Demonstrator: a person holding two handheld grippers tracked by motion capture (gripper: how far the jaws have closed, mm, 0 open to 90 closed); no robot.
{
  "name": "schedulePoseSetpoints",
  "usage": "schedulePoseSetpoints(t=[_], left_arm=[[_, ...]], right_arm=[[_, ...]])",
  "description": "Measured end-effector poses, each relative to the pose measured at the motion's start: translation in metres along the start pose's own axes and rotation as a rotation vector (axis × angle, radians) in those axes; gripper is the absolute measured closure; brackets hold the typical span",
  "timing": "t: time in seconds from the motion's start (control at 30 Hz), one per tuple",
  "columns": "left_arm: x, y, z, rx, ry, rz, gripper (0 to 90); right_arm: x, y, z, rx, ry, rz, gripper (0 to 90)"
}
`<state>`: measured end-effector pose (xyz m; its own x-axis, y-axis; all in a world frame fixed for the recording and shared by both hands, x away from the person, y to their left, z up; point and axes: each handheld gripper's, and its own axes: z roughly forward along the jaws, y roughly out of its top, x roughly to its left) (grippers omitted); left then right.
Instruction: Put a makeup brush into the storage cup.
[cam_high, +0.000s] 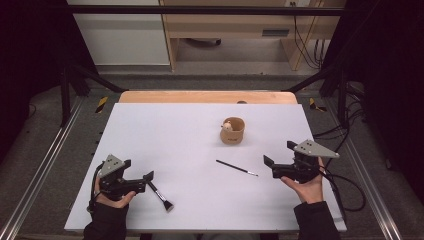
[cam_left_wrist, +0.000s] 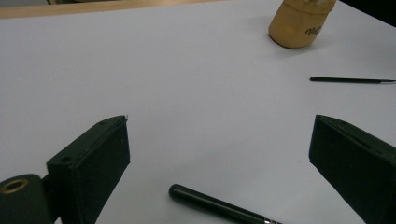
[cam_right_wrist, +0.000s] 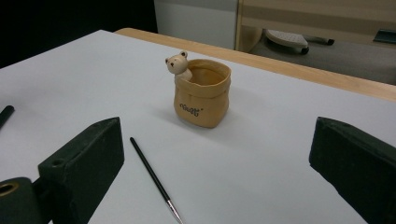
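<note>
Brushes lie loose on the white surface (cam_high: 165, 130) while both tools sit low at its near edge, so the work looks to be at its opening step: picking up brushes, probably to stand them in the tan bear pot (cam_high: 232, 131) toward the far side. The left hand-held gripper (cam_high: 148, 178) has its jaws spread wide with nothing between them, and the thick dark-handled brush (cam_high: 160, 194) lies just beside it, its rounded handle end showing between the jaws in the left gripper view. The right hand-held gripper (cam_high: 278, 157) is likewise spread and empty, facing the thin paintbrush (cam_high: 236, 168), which rests between it and the pot, apart from both. Next, each tool likely needs to settle over its handle, square to it, and close gently before lifting toward the pot's open mouth
</note>
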<state>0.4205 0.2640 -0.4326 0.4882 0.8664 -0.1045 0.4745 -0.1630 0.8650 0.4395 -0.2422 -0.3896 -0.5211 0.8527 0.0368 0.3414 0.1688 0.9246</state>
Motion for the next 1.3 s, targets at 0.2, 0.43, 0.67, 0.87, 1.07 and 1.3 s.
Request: schedulePoseSetpoints(t=[0.2, 0.43, 0.67, 0.87, 1.07, 1.3], left_arm=[[-0.006, -0.009, 0.005, 0.048, -0.001, 0.004, 4.4], [-0.014, -0.016, 0.011, 0.091, -0.007, 0.02, 4.4], [-0.024, -0.024, 0.02, 0.153, -0.015, 0.039, 5.9], [-0.028, -0.028, 0.026, 0.197, -0.016, 0.035, 7.3], [-0.03, -0.031, 0.03, 0.237, -0.005, 0.026, 9.1], [-0.032, -0.033, 0.033, 0.261, 0.004, 0.016, 11.9]], right_arm=[[0.0, 0.0, 0.0, 0.004, 0.001, -0.003, 3.6], [0.0, 0.0, 0.0, 0.004, 0.001, 0.0, 3.5], [0.0, 0.0, 0.001, 0.006, 0.0, 0.0, 3.4], [0.0, 0.0, 0.001, 0.007, 0.001, 0.0, 3.4], [0.001, -0.001, 0.001, 0.008, 0.001, 0.001, 3.4], [0.001, -0.001, 0.001, 0.009, 0.0, -0.001, 3.4]])
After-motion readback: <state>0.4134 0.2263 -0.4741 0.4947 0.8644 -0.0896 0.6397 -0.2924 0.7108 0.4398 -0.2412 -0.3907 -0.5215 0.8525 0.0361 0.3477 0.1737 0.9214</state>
